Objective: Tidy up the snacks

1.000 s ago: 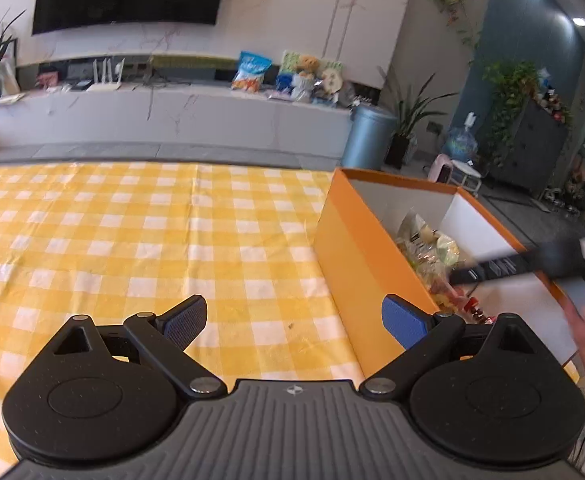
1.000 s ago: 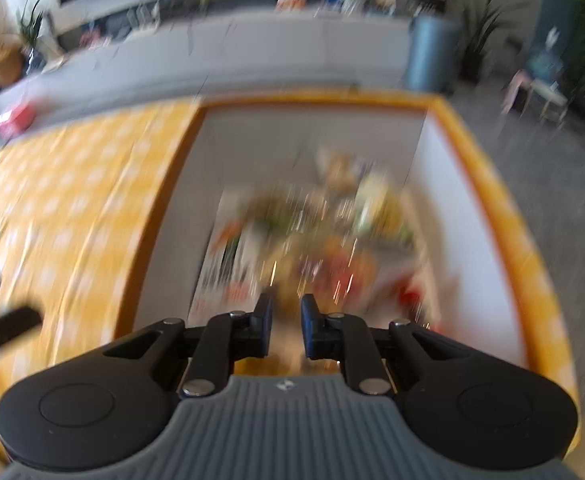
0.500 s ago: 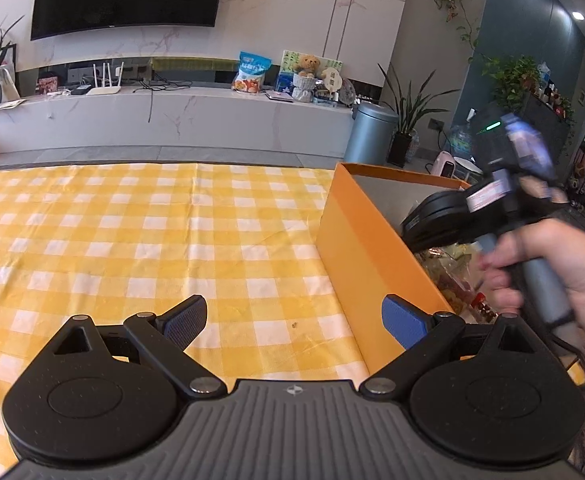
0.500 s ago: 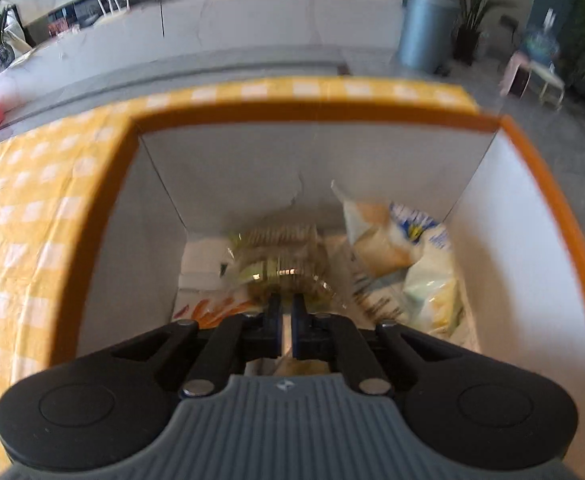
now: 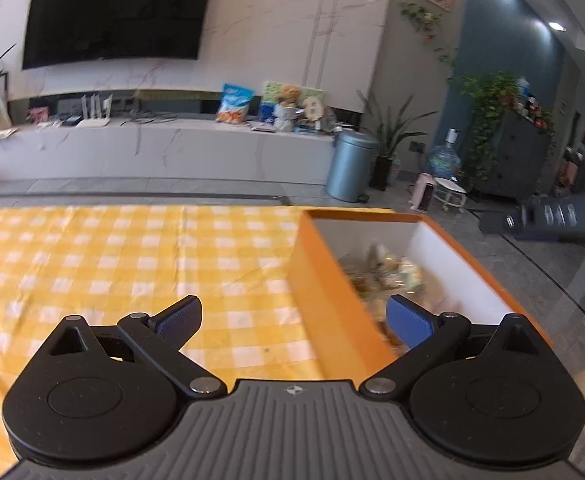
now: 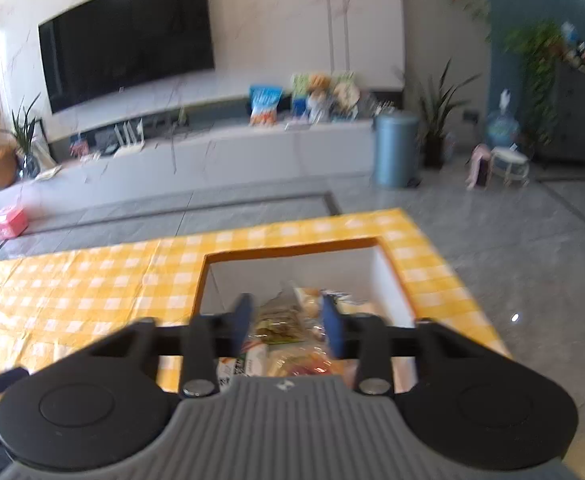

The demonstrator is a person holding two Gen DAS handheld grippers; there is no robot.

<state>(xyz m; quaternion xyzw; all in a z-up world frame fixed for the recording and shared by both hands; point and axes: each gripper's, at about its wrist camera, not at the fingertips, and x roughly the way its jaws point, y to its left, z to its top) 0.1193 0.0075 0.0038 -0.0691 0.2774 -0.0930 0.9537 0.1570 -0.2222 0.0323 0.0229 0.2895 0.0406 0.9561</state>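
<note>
Several snack packets (image 6: 288,320) in orange box (image 6: 292,249), below right claw (image 6: 288,322), just opening, empty.

The orange box (image 6: 288,251) is open-topped, with orange outer walls and white inner walls. It stands upright at the right end of the bench, lower centre in the right wrist view and right of centre in the left wrist view. The snack packets (image 6: 288,316) lie loosely piled on its floor; crinkled clear and pale wrappers, details blurred.
</note>
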